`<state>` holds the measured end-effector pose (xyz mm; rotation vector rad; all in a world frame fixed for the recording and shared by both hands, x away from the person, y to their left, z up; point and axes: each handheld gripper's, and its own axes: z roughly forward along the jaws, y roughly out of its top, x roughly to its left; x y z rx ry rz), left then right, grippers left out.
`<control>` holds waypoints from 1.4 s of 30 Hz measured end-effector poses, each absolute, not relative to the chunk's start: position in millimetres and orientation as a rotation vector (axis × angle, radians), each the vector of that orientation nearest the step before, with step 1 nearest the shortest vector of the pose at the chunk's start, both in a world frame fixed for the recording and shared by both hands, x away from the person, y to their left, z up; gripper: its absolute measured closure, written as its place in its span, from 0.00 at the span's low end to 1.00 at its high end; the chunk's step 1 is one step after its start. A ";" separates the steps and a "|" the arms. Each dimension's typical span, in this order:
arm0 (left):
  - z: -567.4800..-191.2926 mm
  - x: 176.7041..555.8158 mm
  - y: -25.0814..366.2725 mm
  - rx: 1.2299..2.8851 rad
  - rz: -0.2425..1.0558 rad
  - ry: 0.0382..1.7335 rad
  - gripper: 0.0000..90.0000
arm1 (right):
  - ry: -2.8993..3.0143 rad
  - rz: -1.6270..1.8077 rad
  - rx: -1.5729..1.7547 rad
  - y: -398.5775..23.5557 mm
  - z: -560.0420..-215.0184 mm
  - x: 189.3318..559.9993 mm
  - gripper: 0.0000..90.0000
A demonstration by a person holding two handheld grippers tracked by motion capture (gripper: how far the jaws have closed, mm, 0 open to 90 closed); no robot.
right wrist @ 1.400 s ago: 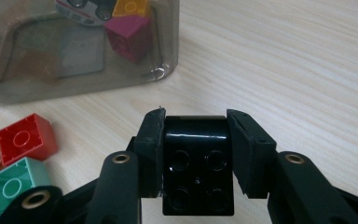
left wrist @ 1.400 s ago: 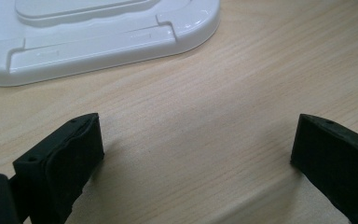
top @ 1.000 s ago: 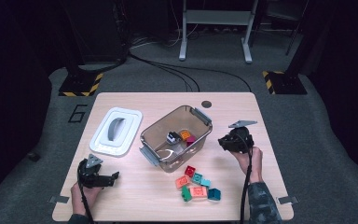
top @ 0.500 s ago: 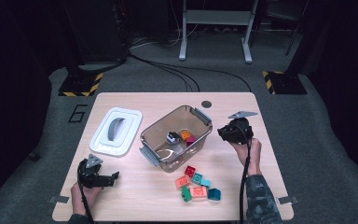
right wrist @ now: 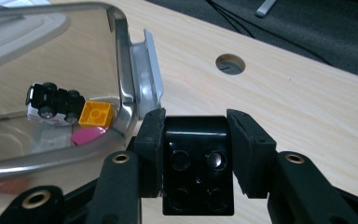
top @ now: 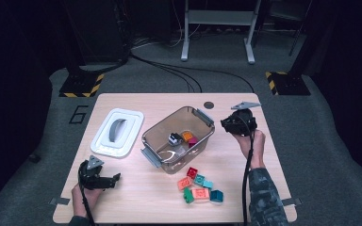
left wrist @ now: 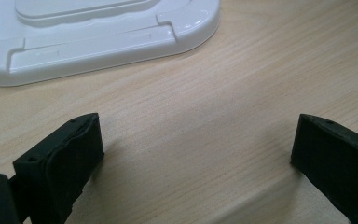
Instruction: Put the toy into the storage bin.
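Note:
My right gripper (right wrist: 196, 119) is shut on a black studded brick (right wrist: 196, 163), held in the air just right of the clear plastic bin (right wrist: 121, 74). From above, the right gripper (top: 227, 125) hangs beside the bin's right end (top: 206, 117). Inside the bin lie a small toy car (right wrist: 53, 102), an orange brick (right wrist: 95, 113) and a pink brick (right wrist: 88, 136). My left gripper (top: 112, 180) rests low at the table's front left. Its jaws stand wide open (left wrist: 196, 149) over bare wood, just short of the white lid (left wrist: 98, 32).
A cluster of several red, orange, teal and green bricks (top: 199, 186) lies in front of the bin. The white lid (top: 118, 132) lies left of the bin. A round cable hole (top: 209, 105) sits near the table's far edge. Dark floor surrounds the table.
My right gripper has risen with the black brick and drawn nearer the bin's right end. The left gripper has stayed where it was.

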<state>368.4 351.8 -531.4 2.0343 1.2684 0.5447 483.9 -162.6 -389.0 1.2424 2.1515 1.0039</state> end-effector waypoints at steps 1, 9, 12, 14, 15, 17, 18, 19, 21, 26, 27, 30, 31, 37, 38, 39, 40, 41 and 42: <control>-531.3 368.4 351.8 2.035 0.543 1.269 0.02 | 2.151 1.003 1.234 -162.2 -386.7 484.6 0.65; -531.3 368.5 351.8 2.034 0.545 1.268 0.02 | 2.117 1.006 1.190 -153.6 -370.7 488.1 0.65; -531.3 368.4 351.8 2.034 0.543 1.269 0.02 | 2.112 1.013 1.182 -150.1 -365.4 489.2 0.65; -531.3 368.4 351.8 2.034 0.543 1.269 0.02 | 2.115 1.014 1.170 -148.2 -361.8 489.8 0.65; -531.4 368.4 351.8 2.034 0.543 1.269 0.02 | 2.113 1.017 1.159 -147.1 -360.0 490.3 0.65; -531.3 368.4 351.8 2.034 0.543 1.269 0.02 | 2.118 1.016 1.144 -144.5 -357.1 490.6 0.65; -531.4 368.4 351.8 2.034 0.543 1.269 0.02 | 2.117 1.019 1.140 -143.0 -355.9 490.8 0.65; -531.4 368.4 351.8 2.034 0.543 1.269 0.02 | 2.114 1.023 1.138 -141.3 -354.8 490.9 0.65; -531.3 368.5 351.8 2.035 0.545 1.268 0.02 | 2.119 1.025 1.128 -140.2 -353.7 491.2 0.65; -531.3 368.4 351.8 2.035 0.544 1.268 0.02 | 2.134 1.035 1.096 -129.5 -348.8 492.3 0.65; -531.3 368.4 351.8 2.035 0.544 1.268 0.02 | 2.134 1.035 1.096 -129.5 -348.8 492.3 0.65; -531.4 368.4 351.8 2.034 0.543 1.269 0.02 | 2.152 1.041 1.087 -121.2 -349.2 492.6 0.65; -531.4 368.4 351.8 2.034 0.543 1.269 0.02 | 2.164 1.039 1.072 -119.9 -349.6 493.0 0.65; -531.4 368.4 351.8 2.034 0.544 1.268 0.02 | 2.199 1.063 1.063 -109.5 -353.2 491.7 0.65; -531.4 368.4 351.8 2.034 0.544 1.269 0.02 | 2.210 1.060 1.042 -108.5 -354.5 491.6 0.65; -531.4 368.4 351.8 2.034 0.544 1.269 0.02 | 2.210 1.060 1.042 -108.5 -354.5 491.6 0.65; -531.4 368.4 351.8 2.034 0.543 1.269 0.02 | 2.216 1.059 1.030 -107.2 -355.3 491.4 0.65; -531.4 368.4 351.8 2.034 0.544 1.268 0.02 | 2.233 1.055 1.024 -102.5 -358.5 490.1 0.65; -531.3 368.4 351.8 2.035 0.544 1.268 0.02 | 2.241 1.054 1.028 -100.4 -359.8 489.5 0.65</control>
